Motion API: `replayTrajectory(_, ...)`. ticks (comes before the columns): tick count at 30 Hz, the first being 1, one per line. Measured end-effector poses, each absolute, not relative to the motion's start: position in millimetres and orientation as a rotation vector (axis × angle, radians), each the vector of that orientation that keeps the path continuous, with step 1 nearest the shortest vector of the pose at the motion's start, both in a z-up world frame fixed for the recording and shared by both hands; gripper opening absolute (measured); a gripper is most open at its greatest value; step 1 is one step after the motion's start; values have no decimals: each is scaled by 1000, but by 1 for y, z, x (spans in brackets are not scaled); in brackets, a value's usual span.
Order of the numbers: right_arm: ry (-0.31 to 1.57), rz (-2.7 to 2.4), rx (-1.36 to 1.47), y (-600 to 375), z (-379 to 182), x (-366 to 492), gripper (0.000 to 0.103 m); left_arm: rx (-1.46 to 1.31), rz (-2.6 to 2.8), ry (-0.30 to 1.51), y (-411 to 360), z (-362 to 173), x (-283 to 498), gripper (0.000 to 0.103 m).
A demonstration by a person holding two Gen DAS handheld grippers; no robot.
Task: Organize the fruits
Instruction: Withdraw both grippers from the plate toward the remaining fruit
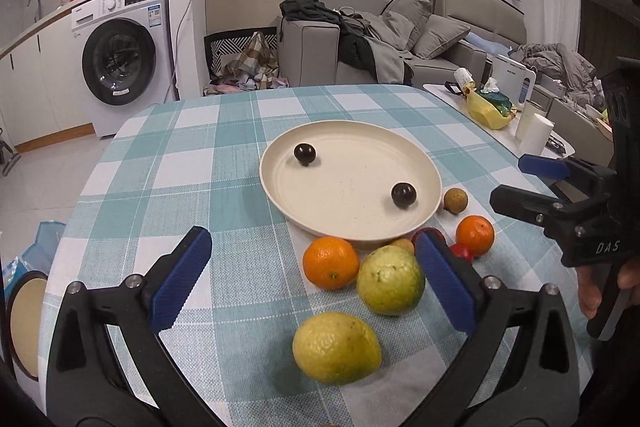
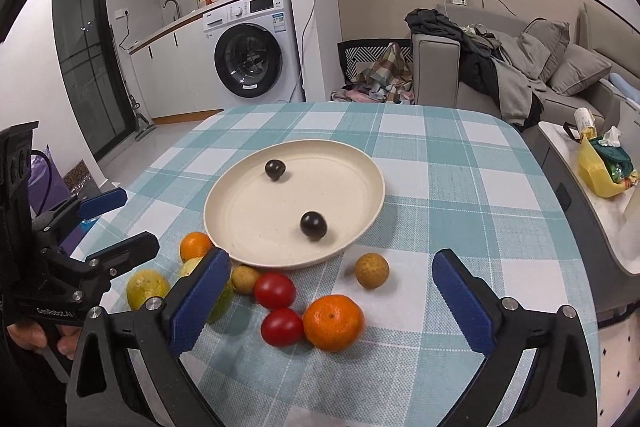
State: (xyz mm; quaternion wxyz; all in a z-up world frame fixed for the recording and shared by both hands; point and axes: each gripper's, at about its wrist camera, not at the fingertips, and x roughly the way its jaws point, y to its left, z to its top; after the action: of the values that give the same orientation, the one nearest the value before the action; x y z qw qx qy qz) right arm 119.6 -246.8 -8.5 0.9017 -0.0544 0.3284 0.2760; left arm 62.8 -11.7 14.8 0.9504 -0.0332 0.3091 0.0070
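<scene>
1. Lemon point(image 1: 337, 347) lies nearest, just ahead of my left claw point(image 1: 312, 279) and between its blue pads, untouched; the jaws gape as wide as they go and hold nothing.
2. My right claw point(image 2: 332, 299) is spread just as wide and also empty; an orange point(image 2: 333, 323) and two tomatoes point(image 2: 280, 307) sit between its pads, apart from both.
3. Beyond both claws stands the plate point(image 1: 400, 227), holding two dark round fruits point(image 1: 403, 195), one at its far side and one near the rim facing me.
4. Left on the cloth, just this side of the plate: a green fruit point(image 1: 390, 281), a second orange point(image 1: 330, 262) and two small brown fruits point(image 2: 372, 270).
5. I judge the task barely begun: two pieces plated, the rest waiting. Next, each claw must drop over one fruit, centre it and close gently, since round fruit may roll off the pads.
6. Checked teal cloth point(image 1: 180, 155) covers the tabletop; beyond it are a washing machine point(image 1: 120, 55) and a cluttered sofa point(image 1: 400, 39).
</scene>
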Motion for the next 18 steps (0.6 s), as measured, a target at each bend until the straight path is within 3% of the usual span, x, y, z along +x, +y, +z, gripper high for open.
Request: replayTrajectory(18, 731, 544, -158, -256, -25, 126, 103, -52, -17, 680, -15, 1, 60, 101)
